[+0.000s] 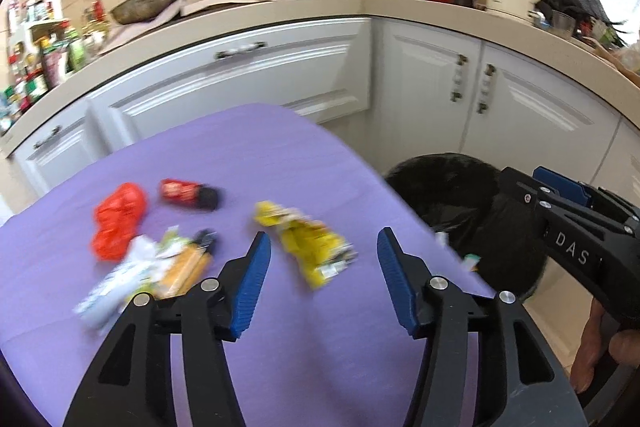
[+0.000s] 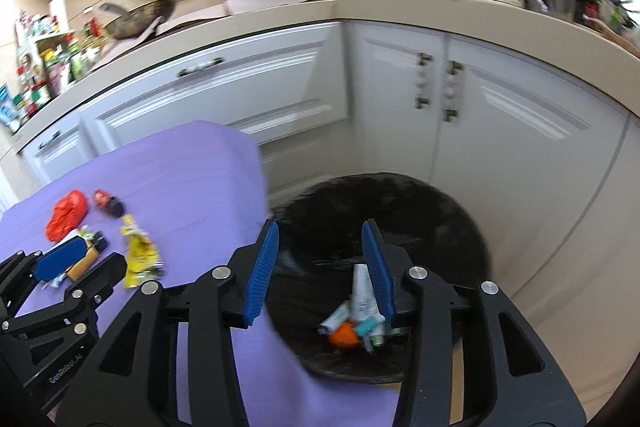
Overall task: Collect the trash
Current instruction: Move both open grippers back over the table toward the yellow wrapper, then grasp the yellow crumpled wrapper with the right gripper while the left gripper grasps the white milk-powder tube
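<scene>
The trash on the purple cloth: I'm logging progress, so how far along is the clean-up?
Partly done. The black-lined bin already holds a white tube and an orange scrap. Nothing is in hand: the right gripper is open and empty over the bin, the left gripper open above the purple cloth. Left: the yellow wrapper, red wrapper, red-and-black packet and the mixed pile.
</scene>
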Tool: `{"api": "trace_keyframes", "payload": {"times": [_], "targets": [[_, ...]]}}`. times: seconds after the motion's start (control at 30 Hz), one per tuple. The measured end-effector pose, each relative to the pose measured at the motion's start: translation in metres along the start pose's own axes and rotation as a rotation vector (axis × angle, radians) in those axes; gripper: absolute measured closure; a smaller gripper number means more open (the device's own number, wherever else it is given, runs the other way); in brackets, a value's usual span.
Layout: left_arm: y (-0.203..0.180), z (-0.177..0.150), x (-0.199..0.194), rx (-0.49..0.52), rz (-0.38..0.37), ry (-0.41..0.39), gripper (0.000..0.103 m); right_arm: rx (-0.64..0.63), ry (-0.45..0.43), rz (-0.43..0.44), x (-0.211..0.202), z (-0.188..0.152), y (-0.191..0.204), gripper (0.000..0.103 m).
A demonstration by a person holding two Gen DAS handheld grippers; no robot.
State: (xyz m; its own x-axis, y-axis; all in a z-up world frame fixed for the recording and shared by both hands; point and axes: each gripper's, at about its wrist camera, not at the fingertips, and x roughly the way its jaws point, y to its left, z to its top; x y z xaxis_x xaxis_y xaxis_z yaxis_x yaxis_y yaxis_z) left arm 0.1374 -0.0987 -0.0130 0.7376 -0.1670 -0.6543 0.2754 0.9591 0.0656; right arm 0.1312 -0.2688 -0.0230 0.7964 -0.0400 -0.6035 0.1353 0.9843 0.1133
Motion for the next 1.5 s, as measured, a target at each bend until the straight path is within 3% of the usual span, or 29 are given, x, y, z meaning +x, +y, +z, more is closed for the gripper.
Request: {"api": "trace_keyframes", "payload": {"times": [0.4, 0.43, 0.47, 0.57, 0.8, 1.1, 1.2, 1.33, 1.5], "targets": [[0.099, -0.031, -0.036, -0.112, 0.16, 0.012, 0.044, -0.108, 0.033, 0.125, 0.005, -0.002, 0.088, 0.059], [0.105, -0.033, -0.037, -0.12, 0.169, 0.012, 0.044, -0.116, 0.035, 0.131, 0.006, -0.002, 0.094, 0.058], [0.113, -0.036, -0.039, -0.132, 0.182, 0.012, 0.043, -0.123, 0.037, 0.136, 0.007, -0.002, 0.1, 0.05], [0.135, -0.041, -0.043, -0.166, 0.207, 0.015, 0.04, -0.149, 0.042, 0.146, 0.011, -0.003, 0.114, 0.047], [0.165, -0.05, -0.04, -0.201, 0.222, 0.03, 0.038, -0.199, 0.091, 0.145, 0.029, -0.006, 0.141, 0.047], [0.165, -0.053, -0.028, -0.16, 0.171, 0.046, 0.034, -0.232, 0.178, 0.123, 0.055, -0.01, 0.151, 0.047], [0.165, -0.052, -0.02, -0.141, 0.156, 0.057, 0.034, -0.238, 0.2, 0.121, 0.059, -0.012, 0.151, 0.051], [0.164, -0.051, -0.013, -0.124, 0.138, 0.072, 0.034, -0.251, 0.232, 0.127, 0.064, -0.016, 0.151, 0.071], [0.163, -0.052, -0.01, -0.117, 0.121, 0.082, 0.034, -0.267, 0.244, 0.135, 0.062, -0.019, 0.153, 0.074]]}}
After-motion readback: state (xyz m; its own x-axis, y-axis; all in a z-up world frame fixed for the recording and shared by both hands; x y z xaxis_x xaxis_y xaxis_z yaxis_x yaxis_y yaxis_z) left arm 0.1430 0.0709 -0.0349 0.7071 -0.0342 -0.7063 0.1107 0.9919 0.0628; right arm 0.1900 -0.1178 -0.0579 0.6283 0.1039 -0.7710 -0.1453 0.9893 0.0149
